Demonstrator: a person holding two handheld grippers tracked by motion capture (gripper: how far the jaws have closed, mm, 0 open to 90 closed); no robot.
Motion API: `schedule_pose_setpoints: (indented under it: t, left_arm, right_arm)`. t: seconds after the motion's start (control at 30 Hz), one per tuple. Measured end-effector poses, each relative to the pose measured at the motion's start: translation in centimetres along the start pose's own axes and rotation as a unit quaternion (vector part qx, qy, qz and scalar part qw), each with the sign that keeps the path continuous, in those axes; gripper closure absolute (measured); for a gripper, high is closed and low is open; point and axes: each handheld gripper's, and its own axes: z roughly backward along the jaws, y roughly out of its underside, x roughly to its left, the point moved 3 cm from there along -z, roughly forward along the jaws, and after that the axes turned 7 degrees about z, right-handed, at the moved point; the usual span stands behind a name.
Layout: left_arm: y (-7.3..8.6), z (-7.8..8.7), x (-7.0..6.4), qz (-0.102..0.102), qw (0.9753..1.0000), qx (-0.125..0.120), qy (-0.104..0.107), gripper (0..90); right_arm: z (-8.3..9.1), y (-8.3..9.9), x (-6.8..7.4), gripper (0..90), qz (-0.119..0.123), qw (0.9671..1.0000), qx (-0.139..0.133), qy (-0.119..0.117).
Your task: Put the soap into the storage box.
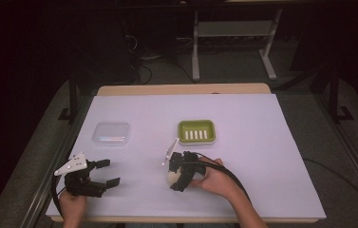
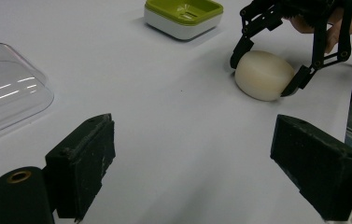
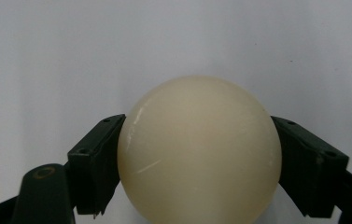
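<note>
Soap (image 3: 197, 149), its underside hidden, sits pinched between the right gripper (image 1: 179, 175) jaws, long axis unclear; left gripper (image 1: 101, 173) gapes.

White sheet (image 1: 262, 156) covering wooden table (image 1: 181, 89). Clear plastic lid (image 1: 111, 133) lying flat on sheet's left part. Green soap dish (image 1: 195, 130) with slotted insert sitting well right of it, near centre. Metal stand legs (image 1: 233, 52) standing on floor beyond table.

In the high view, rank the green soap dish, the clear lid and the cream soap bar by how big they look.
1. Clear lid and green soap dish: about alike, too close to rank.
2. Cream soap bar: smallest, partly hidden by the right gripper.
</note>
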Motion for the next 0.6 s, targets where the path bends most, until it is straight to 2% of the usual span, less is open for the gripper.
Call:
schedule_pose_setpoints:
  t: [0.6]
  left_arm:
    - [0.0,0.03,0.03,-0.001,1.0,0.0,0.0,13.2]
  right_arm:
    - [0.04,0.14,0.13,23.1,0.003,0.9999,0.005,0.009]
